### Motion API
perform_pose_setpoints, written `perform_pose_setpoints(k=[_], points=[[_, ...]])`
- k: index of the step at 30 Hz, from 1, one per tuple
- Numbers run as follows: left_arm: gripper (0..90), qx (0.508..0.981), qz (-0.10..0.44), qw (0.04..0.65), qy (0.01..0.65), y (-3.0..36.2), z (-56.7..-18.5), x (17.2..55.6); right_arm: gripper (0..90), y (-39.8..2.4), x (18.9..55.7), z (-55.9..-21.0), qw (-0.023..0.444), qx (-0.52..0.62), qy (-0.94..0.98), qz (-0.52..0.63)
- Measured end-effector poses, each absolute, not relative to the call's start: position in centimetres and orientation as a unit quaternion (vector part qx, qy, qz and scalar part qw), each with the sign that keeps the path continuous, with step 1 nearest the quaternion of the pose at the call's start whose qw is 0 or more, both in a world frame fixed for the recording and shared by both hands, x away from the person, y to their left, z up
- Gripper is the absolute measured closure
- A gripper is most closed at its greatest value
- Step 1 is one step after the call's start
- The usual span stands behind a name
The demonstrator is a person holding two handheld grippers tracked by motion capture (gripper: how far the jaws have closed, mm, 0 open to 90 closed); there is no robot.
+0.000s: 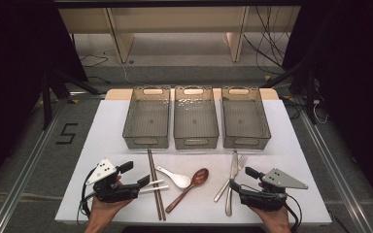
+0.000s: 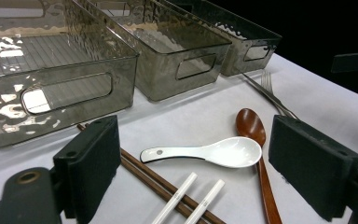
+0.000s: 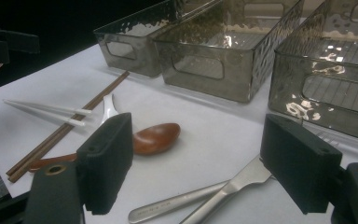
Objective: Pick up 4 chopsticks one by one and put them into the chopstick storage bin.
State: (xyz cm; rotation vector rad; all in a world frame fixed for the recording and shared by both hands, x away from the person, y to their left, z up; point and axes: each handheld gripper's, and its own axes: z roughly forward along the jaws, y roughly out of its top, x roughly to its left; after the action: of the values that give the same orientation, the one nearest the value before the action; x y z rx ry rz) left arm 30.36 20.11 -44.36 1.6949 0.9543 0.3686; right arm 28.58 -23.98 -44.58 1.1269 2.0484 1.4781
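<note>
Lab or recording studio, not a home. White table stands on grey carpet, boxed in by black curtains at 9 and 3 o'clock. Loose cables trail over the floor at 1 o'clock; a bare wooden shelf frame sits at 12. Metal rails run along the floor at both sides, and a tape numeral "5" marks the carpet at 9. Three identical smoked bins are lined up square at the table's far edge, cutlery laid out neatly before them: a staged test layout.
</note>
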Motion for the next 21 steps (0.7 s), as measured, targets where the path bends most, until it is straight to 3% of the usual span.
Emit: perform_pose_setpoints(k=[11,21], points=[[16.3,0.744,0.15,0.518,0.395,19.5,-44.1,31.1,27.0,-23.9,28.5,-44.5,0.184,0.394,0.734,0.522],[16.6,0.801,0.135,0.432,0.391,20.0,-43.0,32.9,27.2,-23.7,28.6,-44.6,0.175,0.388,0.743,0.517]])
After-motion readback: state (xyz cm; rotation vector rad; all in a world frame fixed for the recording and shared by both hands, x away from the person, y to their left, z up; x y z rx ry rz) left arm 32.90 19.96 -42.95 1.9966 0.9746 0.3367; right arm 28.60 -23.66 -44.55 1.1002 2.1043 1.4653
